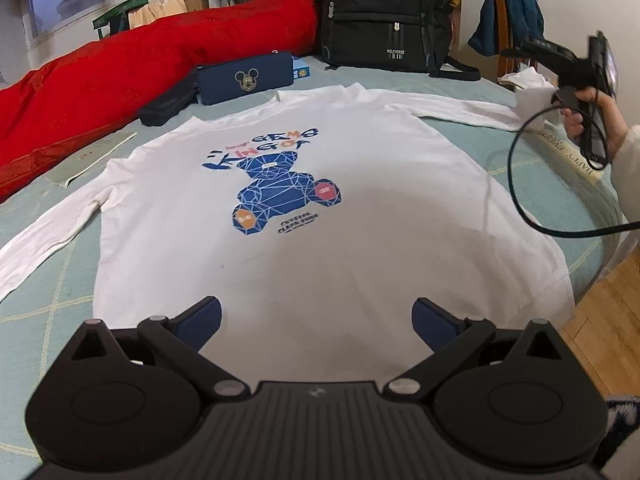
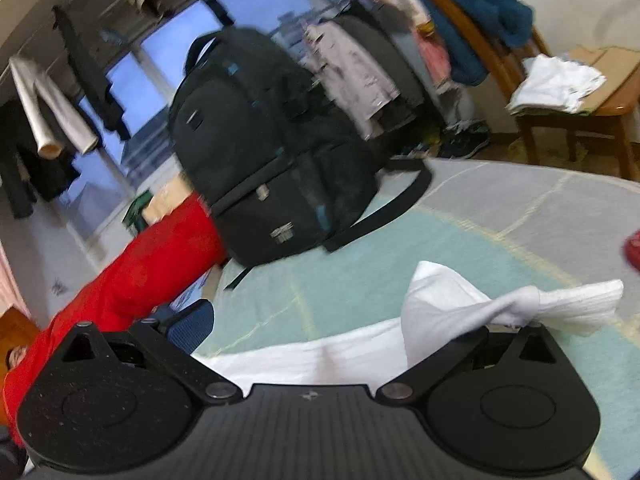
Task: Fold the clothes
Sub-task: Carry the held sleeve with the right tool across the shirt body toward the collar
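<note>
A white long-sleeved shirt [image 1: 320, 216] with a blue bear print lies flat, front up, on the bed. My left gripper [image 1: 318, 320] hovers open over its lower hem, with nothing between the blue pads. At the far right a hand holds my right gripper [image 1: 520, 51] beside the raised cuff of the right sleeve [image 1: 528, 94]. In the right wrist view that gripper [image 2: 316, 320] stands wide open. The white sleeve [image 2: 448, 304] drapes over its right finger and hides it. Its left pad [image 2: 192, 326] is bare.
A black backpack [image 1: 380, 16] stands at the bed's far end, next to a red quilt [image 1: 132, 80] and a dark blue case [image 1: 244, 80]. A wooden chair [image 2: 568, 116] with clothes stands past the bed. The bed edge and wooden floor [image 1: 612, 304] lie right.
</note>
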Available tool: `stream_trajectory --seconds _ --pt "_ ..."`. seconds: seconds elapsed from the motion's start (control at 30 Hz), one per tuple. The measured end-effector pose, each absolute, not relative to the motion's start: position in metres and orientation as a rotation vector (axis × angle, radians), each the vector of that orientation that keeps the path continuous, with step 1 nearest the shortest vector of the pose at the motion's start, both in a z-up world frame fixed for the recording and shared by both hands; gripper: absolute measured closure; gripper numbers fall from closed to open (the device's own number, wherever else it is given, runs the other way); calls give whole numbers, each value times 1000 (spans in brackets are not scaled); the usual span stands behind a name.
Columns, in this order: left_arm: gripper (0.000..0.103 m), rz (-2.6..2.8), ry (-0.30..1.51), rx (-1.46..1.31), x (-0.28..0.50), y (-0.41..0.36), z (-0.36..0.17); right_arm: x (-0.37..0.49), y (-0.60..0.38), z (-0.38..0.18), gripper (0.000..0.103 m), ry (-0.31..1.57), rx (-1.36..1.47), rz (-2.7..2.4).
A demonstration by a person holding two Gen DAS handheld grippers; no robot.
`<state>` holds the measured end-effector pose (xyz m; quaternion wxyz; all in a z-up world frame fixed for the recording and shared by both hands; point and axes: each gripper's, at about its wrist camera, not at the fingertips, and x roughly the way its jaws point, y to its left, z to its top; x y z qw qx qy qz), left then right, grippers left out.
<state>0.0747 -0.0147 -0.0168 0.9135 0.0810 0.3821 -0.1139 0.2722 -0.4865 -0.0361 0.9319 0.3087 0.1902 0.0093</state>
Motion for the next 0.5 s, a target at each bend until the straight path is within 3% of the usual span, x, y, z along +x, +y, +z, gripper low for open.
stream_trajectory --seconds 0.5 --pt "2 -215 774 149 67 14 -9 350 -361 -5 0 506 517 138"
